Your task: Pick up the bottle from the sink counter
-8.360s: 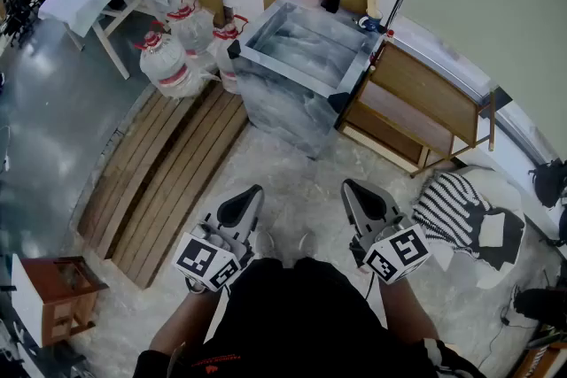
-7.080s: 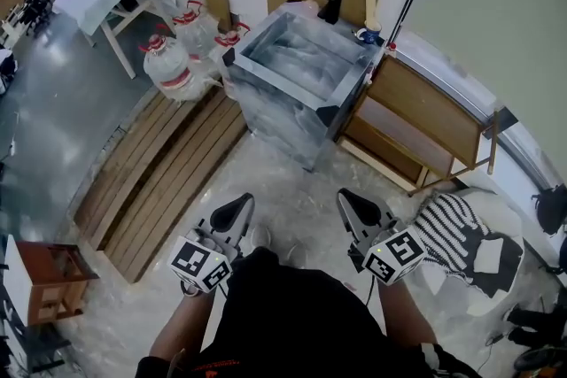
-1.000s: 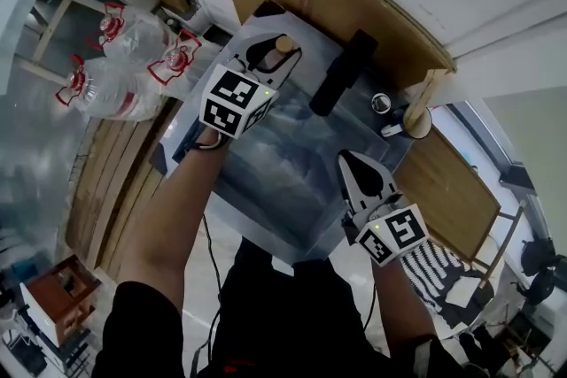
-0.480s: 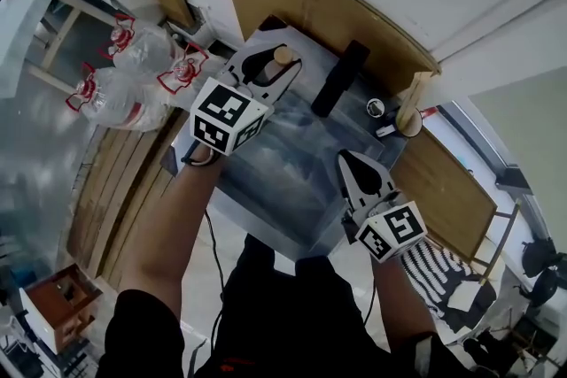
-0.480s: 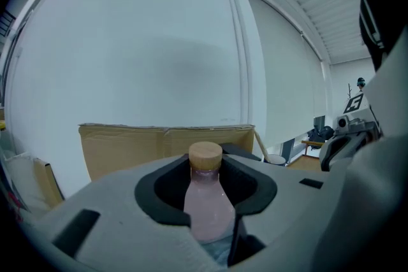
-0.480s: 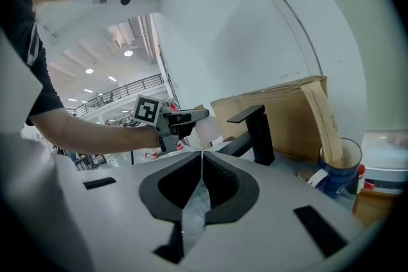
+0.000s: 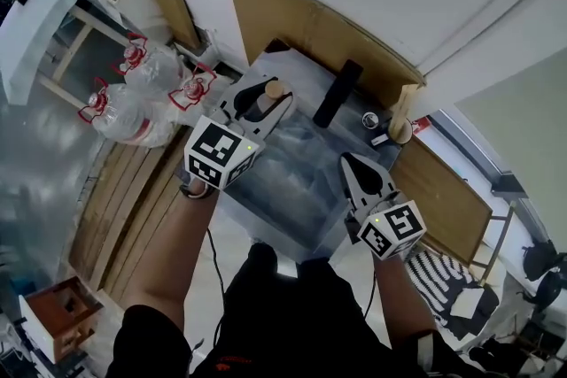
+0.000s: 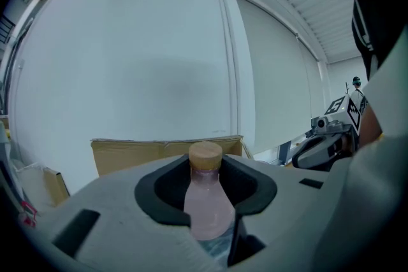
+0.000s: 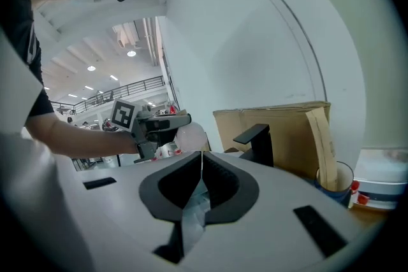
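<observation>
A pale pink bottle (image 7: 272,95) with a tan cap stands upright between the jaws of my left gripper (image 7: 262,98), which is shut on its neck and holds it in the air over the back left of the steel sink (image 7: 297,177). The left gripper view shows the bottle (image 8: 207,207) up close, with my left gripper (image 8: 207,169) clamped just under the cap. My right gripper (image 7: 355,164) hovers over the sink's near right side, shut and empty. In the right gripper view its jaws meet at my right gripper (image 9: 201,159), and the held bottle (image 9: 191,136) shows at the left.
A black faucet (image 7: 336,93) stands at the sink's back rim, with a cardboard sheet (image 7: 301,13) against the wall behind. A cup with tools (image 7: 395,127) sits at the back right. Water jugs (image 7: 142,97) and a wooden pallet (image 7: 133,199) lie to the left on the floor.
My left gripper has risen with the bottle in it and come back from the sink's far corner. The right gripper has lifted a little and stays shut.
</observation>
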Motion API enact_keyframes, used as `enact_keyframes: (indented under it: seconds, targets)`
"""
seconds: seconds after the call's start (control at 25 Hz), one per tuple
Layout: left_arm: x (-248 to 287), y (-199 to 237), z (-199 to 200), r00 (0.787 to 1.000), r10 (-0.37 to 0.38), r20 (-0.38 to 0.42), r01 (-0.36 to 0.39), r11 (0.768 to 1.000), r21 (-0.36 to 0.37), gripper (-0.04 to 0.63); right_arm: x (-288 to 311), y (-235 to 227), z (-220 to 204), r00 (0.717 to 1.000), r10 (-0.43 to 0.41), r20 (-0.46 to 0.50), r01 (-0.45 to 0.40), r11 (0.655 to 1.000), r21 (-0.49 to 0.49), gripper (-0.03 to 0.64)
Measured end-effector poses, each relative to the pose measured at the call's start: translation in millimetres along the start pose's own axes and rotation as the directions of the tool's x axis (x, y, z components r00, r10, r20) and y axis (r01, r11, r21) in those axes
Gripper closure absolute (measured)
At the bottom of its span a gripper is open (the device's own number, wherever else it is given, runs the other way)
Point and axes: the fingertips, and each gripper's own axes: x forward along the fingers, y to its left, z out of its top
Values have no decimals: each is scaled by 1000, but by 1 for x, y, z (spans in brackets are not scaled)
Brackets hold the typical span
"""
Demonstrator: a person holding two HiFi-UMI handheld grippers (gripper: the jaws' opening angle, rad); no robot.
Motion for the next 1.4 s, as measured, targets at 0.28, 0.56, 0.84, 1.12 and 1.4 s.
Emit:
enact_keyframes:
  seconds: [0.28,0.56,0.84,1.12,1.4]
  targets:
    - [-39,-13,14,1000,22,16,-22,1000,3,446,-7,13,12,1000,-2,8,3,1000,-28,617]
    - [-78,-21,8,999,39,17,-39,999,-18,448,-16,21,24,1000,-8,20,10,998,-59,617]
    - [-109,-31,0,998,58,11,-58,998,-34,447,-27,19,28,999,-35,22,36,997,-62,617]
    - [-135,-41,-7,996,83,26,-80,993,-81,447,-31,20,32,998,-48,33,50,997,-60,617]
    - [-151,-53,-19,996,89,17,-87,992,-92,448,-37,21,31,997,-64,34,66,996,-58,617]
